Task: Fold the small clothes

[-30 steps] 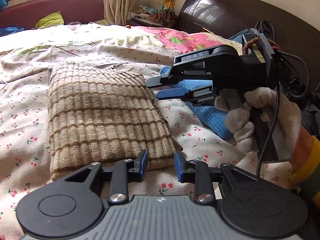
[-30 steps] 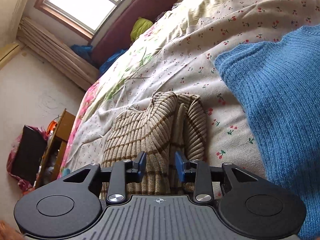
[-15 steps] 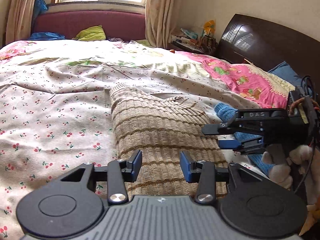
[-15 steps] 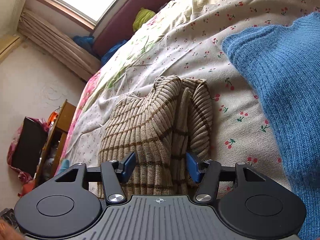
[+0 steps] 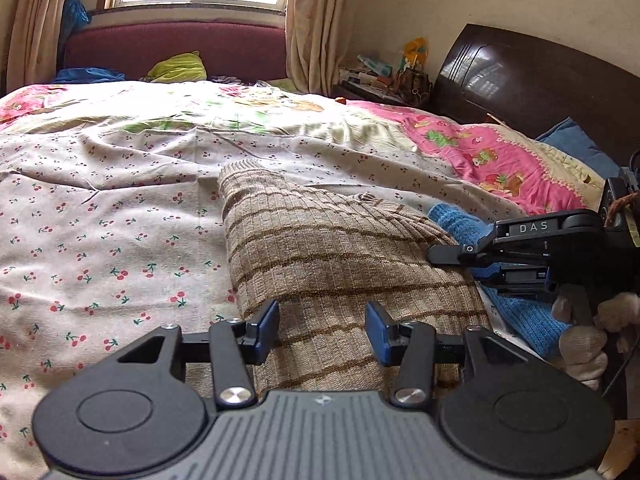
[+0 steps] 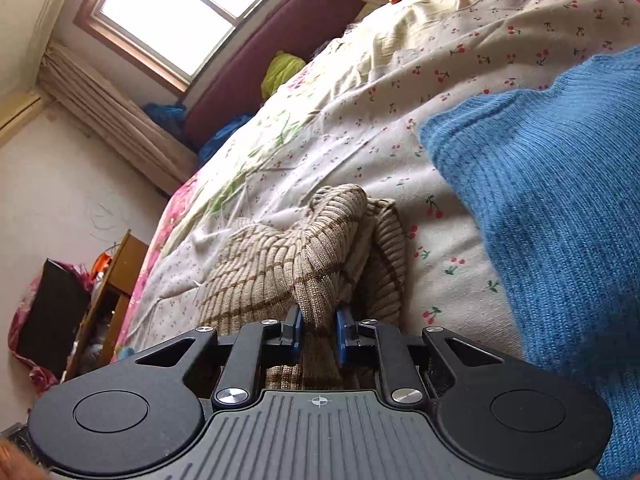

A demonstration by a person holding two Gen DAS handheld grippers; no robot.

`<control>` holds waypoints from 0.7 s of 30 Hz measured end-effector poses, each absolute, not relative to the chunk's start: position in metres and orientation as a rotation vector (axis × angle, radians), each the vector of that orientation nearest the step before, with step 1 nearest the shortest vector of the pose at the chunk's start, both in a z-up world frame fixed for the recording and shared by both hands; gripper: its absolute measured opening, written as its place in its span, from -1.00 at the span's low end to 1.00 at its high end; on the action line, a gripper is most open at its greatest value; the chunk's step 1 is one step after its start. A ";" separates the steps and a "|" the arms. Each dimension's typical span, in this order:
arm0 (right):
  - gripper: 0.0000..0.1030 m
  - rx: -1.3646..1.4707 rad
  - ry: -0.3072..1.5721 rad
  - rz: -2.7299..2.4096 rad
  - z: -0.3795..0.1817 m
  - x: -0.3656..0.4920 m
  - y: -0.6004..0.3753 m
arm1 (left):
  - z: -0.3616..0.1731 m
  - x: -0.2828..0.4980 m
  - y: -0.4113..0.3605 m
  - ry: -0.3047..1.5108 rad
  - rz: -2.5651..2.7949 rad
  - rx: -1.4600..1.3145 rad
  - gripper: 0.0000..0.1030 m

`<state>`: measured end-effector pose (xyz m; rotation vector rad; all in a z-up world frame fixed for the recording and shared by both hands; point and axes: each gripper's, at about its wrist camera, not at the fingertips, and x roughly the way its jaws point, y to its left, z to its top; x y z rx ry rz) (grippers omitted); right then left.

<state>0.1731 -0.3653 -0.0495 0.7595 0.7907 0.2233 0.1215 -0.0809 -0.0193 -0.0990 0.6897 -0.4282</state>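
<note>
Folded tan striped sweater (image 5: 340,264) lies mid-bed on the cherry-print sheet (image 5: 100,240), well away from the bed's edges, with the blue sweater (image 6: 560,220) just beside it toward the headboard (image 5: 540,92). Right gripper (image 6: 318,334): jaws clenched on a raised fold of the tan knit. Left gripper (image 5: 322,330): jaws spread apart over the sweater's near end, probably not touching it.
</note>
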 end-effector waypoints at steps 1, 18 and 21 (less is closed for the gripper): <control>-0.71 0.772 0.810 0.205 -0.059 0.176 -0.367 | -0.025 0.125 -0.084 0.712 -0.431 -0.091 0.13; -0.54 0.543 0.773 0.154 -0.025 0.204 -0.346 | -0.024 0.111 -0.081 0.709 -0.422 -0.041 0.22; -0.43 0.547 0.792 0.133 -0.035 0.219 -0.344 | -0.028 0.117 -0.089 0.726 -0.431 -0.027 0.22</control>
